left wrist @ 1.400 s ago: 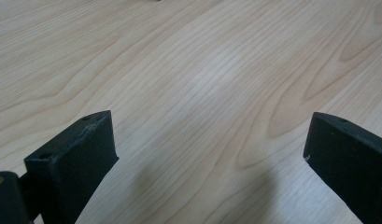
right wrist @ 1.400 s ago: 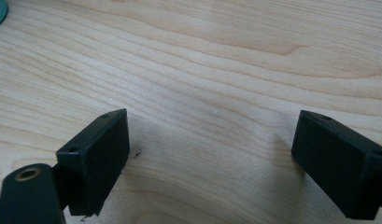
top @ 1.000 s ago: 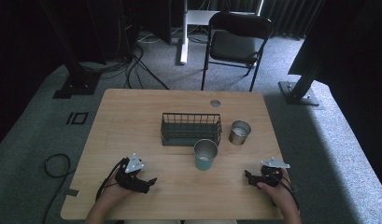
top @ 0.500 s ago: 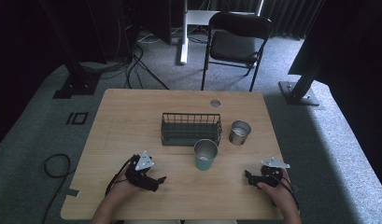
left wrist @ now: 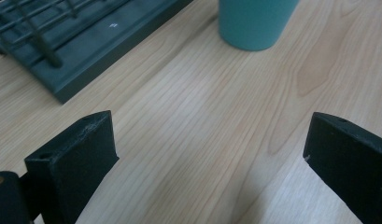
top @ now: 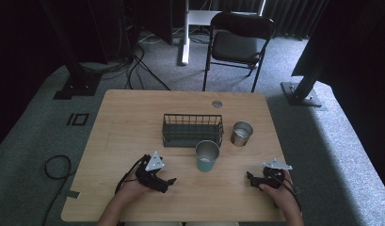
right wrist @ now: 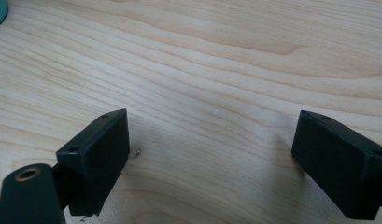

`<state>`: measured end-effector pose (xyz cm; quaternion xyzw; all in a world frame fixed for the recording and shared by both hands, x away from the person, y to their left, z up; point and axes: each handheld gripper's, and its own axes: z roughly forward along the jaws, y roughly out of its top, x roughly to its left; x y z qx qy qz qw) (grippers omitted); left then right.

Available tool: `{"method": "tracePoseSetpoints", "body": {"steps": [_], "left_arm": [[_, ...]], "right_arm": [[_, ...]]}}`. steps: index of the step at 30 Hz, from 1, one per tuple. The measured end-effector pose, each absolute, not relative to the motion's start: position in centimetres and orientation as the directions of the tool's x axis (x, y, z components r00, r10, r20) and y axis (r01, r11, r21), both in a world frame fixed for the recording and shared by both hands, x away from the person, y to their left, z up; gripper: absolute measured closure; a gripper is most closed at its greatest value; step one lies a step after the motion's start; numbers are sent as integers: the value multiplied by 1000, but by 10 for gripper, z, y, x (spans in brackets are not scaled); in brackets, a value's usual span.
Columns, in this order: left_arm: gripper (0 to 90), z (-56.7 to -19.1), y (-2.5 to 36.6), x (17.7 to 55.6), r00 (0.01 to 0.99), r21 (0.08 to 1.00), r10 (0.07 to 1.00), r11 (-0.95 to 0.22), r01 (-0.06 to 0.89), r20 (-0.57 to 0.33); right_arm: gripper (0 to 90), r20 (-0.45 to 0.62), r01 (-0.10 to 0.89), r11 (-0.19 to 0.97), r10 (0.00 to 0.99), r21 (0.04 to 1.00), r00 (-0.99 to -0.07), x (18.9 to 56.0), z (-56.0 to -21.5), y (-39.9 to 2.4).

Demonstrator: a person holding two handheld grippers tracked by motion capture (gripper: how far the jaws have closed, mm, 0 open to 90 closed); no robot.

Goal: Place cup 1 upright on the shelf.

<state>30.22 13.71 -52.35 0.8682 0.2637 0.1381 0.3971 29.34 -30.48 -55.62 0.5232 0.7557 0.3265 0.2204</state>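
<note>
teal cup (top: 207,157) — black wire basket (top: 192,130)

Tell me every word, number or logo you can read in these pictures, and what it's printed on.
None can be read.
Dark wire basket: a tiny pale mark on its base in the left gripper view, too small and blurred to read.
Teal cup, metal cup, wooden table, left gripper and right gripper: no lettering shows on any of them.
</note>
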Motion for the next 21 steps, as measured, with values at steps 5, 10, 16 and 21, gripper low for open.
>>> {"method": "tracePoseSetpoints", "body": {"steps": [5, 10, 16, 21], "left_arm": [[31, -521, 128, 306, 833, 771, 552, -544, 331, 31], [31, -518, 119, 310, 842, 776, 539, -547, 316, 37], [31, -517, 110, 314, 855, 783, 518, -543, 304, 27], [31, -514, 103, 318, 861, 797, 508, -527, 295, 17]], "right_arm": [[110, 9, 647, 239, 935, 724, -355, 293, -556, -305], [110, 9, 647, 239, 935, 724, -355, 293, -556, -305], [110, 9, 647, 239, 935, 724, -355, 293, -556, -305], [110, 9, 648, 239, 935, 724, -355, 293, -556, -305]]}}
